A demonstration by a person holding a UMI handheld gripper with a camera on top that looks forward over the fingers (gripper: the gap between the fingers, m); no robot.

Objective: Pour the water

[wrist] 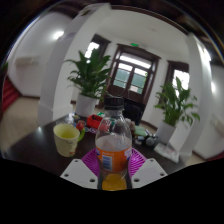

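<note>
Gripper view: fingers [113, 168] clamp a clear bottle [113, 150] with orange liquid, pink pads pressing both sides; yellow cup [67, 139] on tabletop [35, 150] beyond.

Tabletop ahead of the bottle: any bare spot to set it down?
The bottle stands between the gripper fingers, both pads against it. The dark tabletop is bare beside the yellow cup, on the side away from the bottle. Crowded: small items behind cup and bottle, dark objects on the bottle's other side.
</note>
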